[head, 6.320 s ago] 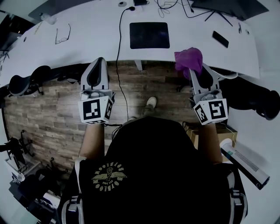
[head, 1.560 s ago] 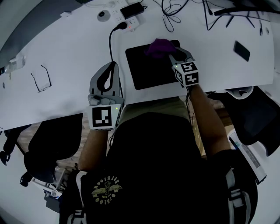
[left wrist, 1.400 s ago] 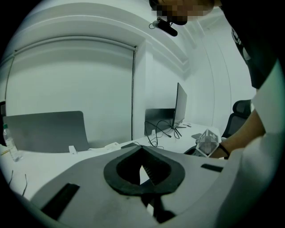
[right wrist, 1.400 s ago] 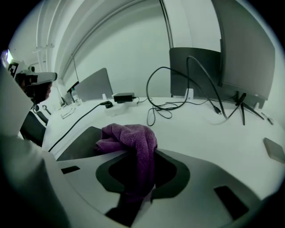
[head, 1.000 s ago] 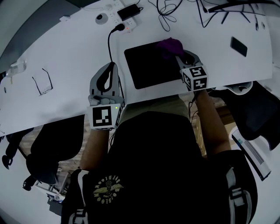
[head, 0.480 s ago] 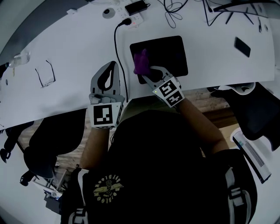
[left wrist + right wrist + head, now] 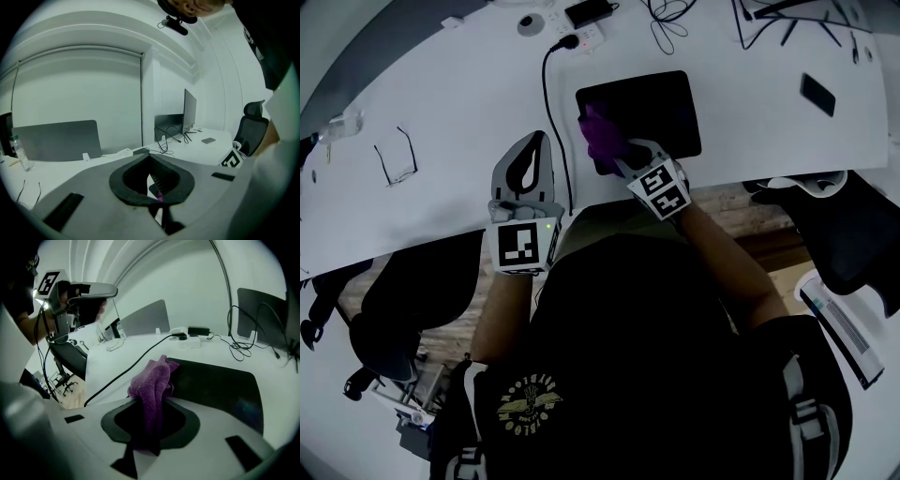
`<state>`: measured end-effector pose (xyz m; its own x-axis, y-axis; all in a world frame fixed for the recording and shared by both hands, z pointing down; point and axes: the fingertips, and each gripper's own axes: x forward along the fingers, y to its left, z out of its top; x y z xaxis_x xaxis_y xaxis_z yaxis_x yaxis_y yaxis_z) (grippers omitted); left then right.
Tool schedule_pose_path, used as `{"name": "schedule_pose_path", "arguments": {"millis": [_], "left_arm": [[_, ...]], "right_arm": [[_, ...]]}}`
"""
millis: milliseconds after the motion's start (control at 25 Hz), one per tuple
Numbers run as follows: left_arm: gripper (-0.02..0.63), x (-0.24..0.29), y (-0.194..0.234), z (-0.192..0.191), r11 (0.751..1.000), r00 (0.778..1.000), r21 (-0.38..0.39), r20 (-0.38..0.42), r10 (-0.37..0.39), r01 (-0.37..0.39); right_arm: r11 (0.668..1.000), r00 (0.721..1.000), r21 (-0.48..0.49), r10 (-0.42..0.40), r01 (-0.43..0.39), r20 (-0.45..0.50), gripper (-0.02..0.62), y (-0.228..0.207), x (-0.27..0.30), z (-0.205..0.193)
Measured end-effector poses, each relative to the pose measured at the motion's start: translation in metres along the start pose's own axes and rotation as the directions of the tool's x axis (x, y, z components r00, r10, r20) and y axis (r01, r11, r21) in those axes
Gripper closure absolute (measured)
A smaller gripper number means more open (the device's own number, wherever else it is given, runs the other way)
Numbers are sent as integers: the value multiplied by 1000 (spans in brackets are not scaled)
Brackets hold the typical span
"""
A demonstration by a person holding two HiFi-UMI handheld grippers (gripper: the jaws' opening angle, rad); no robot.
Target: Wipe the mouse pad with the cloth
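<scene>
Swept across from the far right corner a second ago, the right gripper (image 7: 617, 157) now sits at the left edge of the black mouse pad (image 7: 661, 103). Its jaws are clamped on a purple cloth (image 7: 600, 138), a fuzzy terry rag bunched into a crumpled wad with soft folds, pressed onto the pad's left side. The pad is a dark rounded rectangle lying flat on a white desk (image 7: 441, 112). The left gripper (image 7: 528, 142) rests on the desk just left of a black cable (image 7: 547, 94), jaws closed together and holding nothing.
</scene>
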<state>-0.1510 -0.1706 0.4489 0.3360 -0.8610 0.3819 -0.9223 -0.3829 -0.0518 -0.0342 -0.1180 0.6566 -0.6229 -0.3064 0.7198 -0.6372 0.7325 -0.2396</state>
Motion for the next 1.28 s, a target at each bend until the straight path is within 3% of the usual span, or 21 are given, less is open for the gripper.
{"name": "schedule_pose_path", "arguments": {"millis": [400,560,760,920,1080,1280], "left_arm": [[604,2,-8,6,999,999,22,-35,-33,34],[604,4,-2,16,1000,1000,26,19,-18,18],[604,1,3,23,1000,999,26,32,-8,7],[604,1,9,31,1000,998,26,62,9,-11],[604,-6,18,44,999,996,24,90,28,-30],[604,-20,32,71,997,988,28,135,71,-75]], "right_arm": [[987,990,78,-139,140,-19,503,-67,-45,-29],[971,977,109,-210,213,-40,503,-100,-68,-43],[941,952,145,-296,304,-80,503,-133,-97,-64],[928,940,152,-330,341,-90,503,-147,-107,-68],[923,932,168,-358,345,51,505,-141,-126,-34],[925,903,223,-359,309,236,505,-125,-167,26]]}}
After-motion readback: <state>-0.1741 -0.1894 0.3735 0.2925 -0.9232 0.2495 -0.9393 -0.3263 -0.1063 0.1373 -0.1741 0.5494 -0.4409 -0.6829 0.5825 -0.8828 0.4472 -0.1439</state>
